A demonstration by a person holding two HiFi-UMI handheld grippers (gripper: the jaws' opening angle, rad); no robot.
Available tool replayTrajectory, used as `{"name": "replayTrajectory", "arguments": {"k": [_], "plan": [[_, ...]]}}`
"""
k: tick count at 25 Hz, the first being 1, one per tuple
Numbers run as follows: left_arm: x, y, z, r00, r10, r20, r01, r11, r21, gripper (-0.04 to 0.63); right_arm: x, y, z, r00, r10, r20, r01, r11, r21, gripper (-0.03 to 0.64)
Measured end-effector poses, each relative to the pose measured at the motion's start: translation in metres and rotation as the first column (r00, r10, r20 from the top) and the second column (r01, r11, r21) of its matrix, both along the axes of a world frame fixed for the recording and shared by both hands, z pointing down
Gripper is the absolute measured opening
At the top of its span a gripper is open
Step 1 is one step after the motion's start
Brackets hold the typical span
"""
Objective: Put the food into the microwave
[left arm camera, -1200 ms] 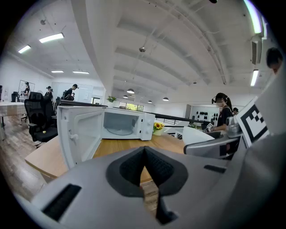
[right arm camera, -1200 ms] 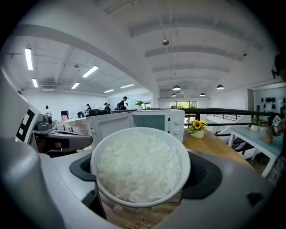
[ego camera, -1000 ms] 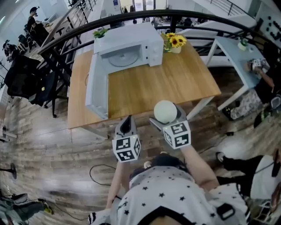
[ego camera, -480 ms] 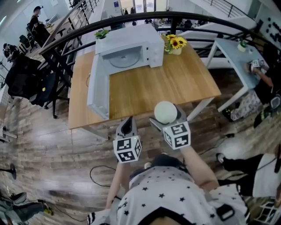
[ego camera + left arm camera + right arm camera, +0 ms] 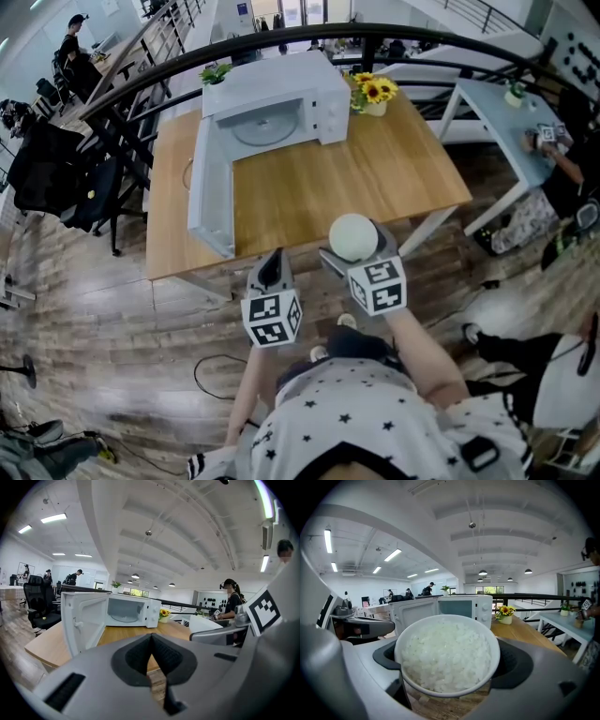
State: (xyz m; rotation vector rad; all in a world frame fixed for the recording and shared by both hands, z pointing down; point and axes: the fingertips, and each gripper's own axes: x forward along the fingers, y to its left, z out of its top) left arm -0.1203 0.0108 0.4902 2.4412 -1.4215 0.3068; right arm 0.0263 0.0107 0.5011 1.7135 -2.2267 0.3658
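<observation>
The right gripper (image 5: pixel 354 251) clamps its 2 jaws on opposite sides of the bowl of rice (image 5: pixel 446 656), held in the air at the near edge of the table (image 5: pixel 394 178). The microwave (image 5: pixel 281 103), door swung wide, stands at 11 o'clock from it. The left gripper (image 5: pixel 151 653) has its jaws pressed together on nothing. The bowl looks rigid, smooth and fairly heavy, so likely slippery; it is best kept level and gripped under the rim. Its base and the pad contacts are hidden, and its material is unclear
</observation>
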Motion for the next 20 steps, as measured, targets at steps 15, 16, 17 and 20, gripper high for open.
{"name": "replayTrajectory", "arguments": {"k": [15, 16, 17, 20], "plan": [[0.013, -0.092, 0.004, 0.999, -0.047, -0.001, 0.047, 0.999, -0.003, 0.005, 0.019, -0.098, 0.001, 1.000, -0.031, 0.005, 0.031, 1.000, 0.002, 0.543], [0.014, -0.102, 0.004, 0.999, -0.054, -0.001, 0.054, 0.999, -0.004, 0.005, 0.020, -0.108, 0.000, 0.999, -0.036, 0.005, 0.036, 0.999, 0.003, 0.543], [0.016, -0.112, 0.004, 0.998, -0.061, -0.001, 0.061, 0.998, -0.005, 0.005, 0.021, -0.120, 0.000, 0.999, -0.042, 0.002, 0.042, 0.999, 0.004, 0.543], [0.020, -0.140, 0.005, 0.996, -0.089, -0.003, 0.089, 0.996, -0.014, 0.005, 0.026, -0.154, 0.001, 0.998, -0.066, -0.009, 0.066, 0.998, 0.006, 0.543]]}}
